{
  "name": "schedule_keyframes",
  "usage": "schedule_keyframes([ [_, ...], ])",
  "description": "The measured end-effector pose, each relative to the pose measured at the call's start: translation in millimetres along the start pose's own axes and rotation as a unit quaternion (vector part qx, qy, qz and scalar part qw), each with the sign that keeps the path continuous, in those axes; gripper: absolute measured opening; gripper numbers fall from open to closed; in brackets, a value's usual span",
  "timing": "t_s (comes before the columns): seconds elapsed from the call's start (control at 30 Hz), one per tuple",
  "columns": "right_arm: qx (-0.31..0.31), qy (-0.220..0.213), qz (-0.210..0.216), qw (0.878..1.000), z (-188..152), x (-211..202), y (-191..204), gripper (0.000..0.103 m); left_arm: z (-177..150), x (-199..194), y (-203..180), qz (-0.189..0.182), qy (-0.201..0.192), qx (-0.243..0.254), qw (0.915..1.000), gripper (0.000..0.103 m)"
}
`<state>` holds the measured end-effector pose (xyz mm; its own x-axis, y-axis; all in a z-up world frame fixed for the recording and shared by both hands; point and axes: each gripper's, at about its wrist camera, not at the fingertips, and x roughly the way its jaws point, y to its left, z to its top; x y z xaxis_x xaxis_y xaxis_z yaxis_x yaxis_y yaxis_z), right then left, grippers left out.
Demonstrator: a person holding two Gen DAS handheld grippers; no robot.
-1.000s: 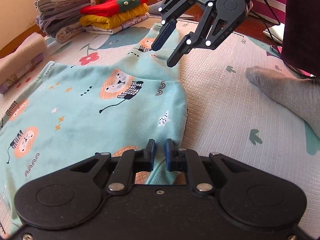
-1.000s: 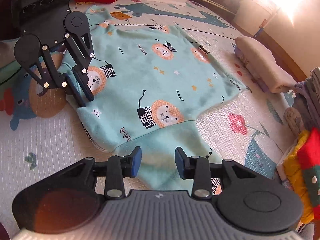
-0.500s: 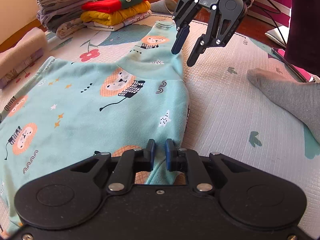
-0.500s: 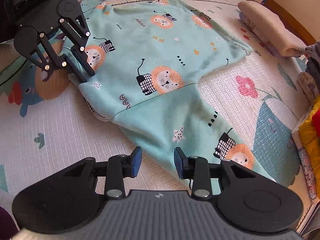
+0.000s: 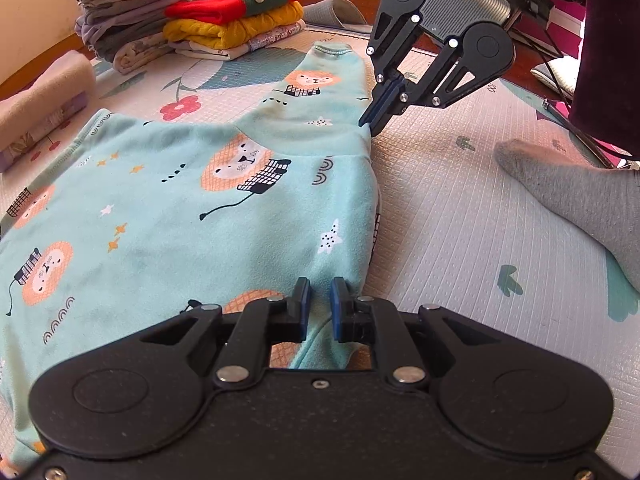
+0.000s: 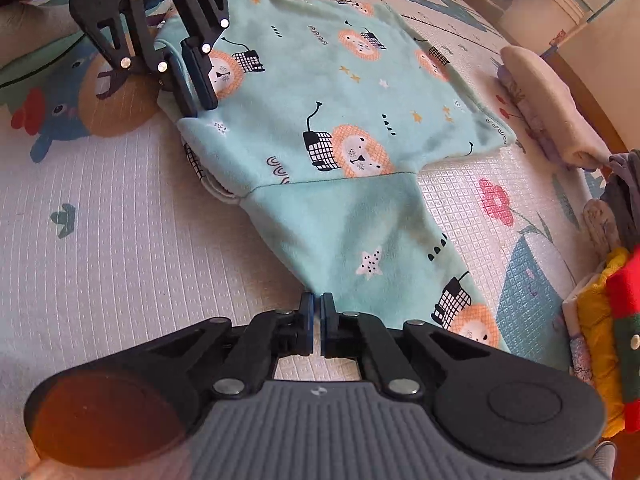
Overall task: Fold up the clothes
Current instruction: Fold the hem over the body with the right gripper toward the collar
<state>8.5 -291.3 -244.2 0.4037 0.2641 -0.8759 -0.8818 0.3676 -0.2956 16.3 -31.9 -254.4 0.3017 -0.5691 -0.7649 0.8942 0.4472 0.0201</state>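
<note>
1. My right gripper is now clenching: its fingers were spread a second ago and half a second ago, and now they are pinched together on the near edge of the sleeve of the mint lion-print top.
2. My left gripper is unchanged: it is still grasping a fold of the top's body hem side, with fabric bunched between the fingers. The right wrist view confirms it: the left gripper is biting the garment's corner.
3. The right gripper has also been travelling down along the sleeve; in the left wrist view the right gripper is now sitting right at the sleeve seam on the garment's edge that faces the person's socked foot.
4. The top is lying flat on the play mat, roughly mid-mat, with the sleeve pointing toward the far edge where the stacks of folded clothes are sitting.
5. My reading: both grips are now in place, so the sleeve fold is ready to start. Judging from this, I'm expecting to lift the sleeve and carry it across onto the body.
6. Risk: the right pinch looks shallow, only the fabric edge, so it may be slipping once I'm pulling.
</note>
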Motion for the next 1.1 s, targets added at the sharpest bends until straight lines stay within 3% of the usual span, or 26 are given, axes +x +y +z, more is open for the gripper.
schedule_keyframes([
  [0.17, 0.028, -0.016, 0.011, 0.999, -7.2, -16.9, 2.2, 0.004, -1.6, -0.2, -1.2, 0.003, -0.005, 0.003, 1.0000, 0.008],
  [0.3, -0.002, -0.066, -0.005, 0.998, 24.0, -12.5, 8.8, 0.053, -1.2, -0.1, -1.4, 0.003, -0.004, 0.002, 1.0000, 0.008],
  [0.37, -0.022, -0.066, 0.010, 0.998, 34.6, -0.1, 9.5, 0.050, -0.7, 0.1, -1.5, 0.004, -0.003, 0.001, 1.0000, 0.008],
  [0.4, -0.034, -0.063, 0.017, 0.997, 38.3, 5.7, 10.7, 0.038, -0.5, 0.3, -1.9, 0.004, -0.003, 0.001, 1.0000, 0.008],
  [0.43, -0.052, -0.057, 0.017, 0.997, 38.4, 9.9, 14.5, 0.013, -0.4, 0.3, -2.2, 0.004, -0.003, 0.001, 1.0000, 0.008],
  [0.47, -0.071, -0.054, 0.010, 0.996, 36.9, 12.5, 19.2, 0.005, -0.4, 0.3, -2.4, 0.004, -0.003, 0.001, 1.0000, 0.008],
  [0.63, -0.085, -0.039, -0.019, 0.995, 18.2, 6.9, 33.8, 0.005, -1.3, 0.1, -2.4, 0.003, -0.006, -0.001, 1.0000, 0.008],
  [0.77, -0.066, -0.024, -0.015, 0.997, 4.2, -2.3, 35.1, 0.002, -2.8, -0.6, -3.3, 0.005, -0.009, 0.003, 0.9999, 0.008],
  [0.93, 0.053, -0.067, 0.011, 0.996, 15.8, -18.9, 5.9, 0.003, -4.0, -1.4, -4.4, 0.008, -0.011, 0.003, 0.9999, 0.008],
  [1.03, 0.146, -0.098, 0.032, 0.984, 30.9, -14.8, -15.1, 0.006, -3.6, -1.6, -4.5, 0.008, -0.011, 0.003, 0.9999, 0.008],
  [1.1, 0.194, -0.086, 0.050, 0.976, 34.0, 0.8, -24.5, 0.010, -3.2, -1.5, -4.2, 0.007, -0.010, 0.002, 0.9999, 0.008],
])
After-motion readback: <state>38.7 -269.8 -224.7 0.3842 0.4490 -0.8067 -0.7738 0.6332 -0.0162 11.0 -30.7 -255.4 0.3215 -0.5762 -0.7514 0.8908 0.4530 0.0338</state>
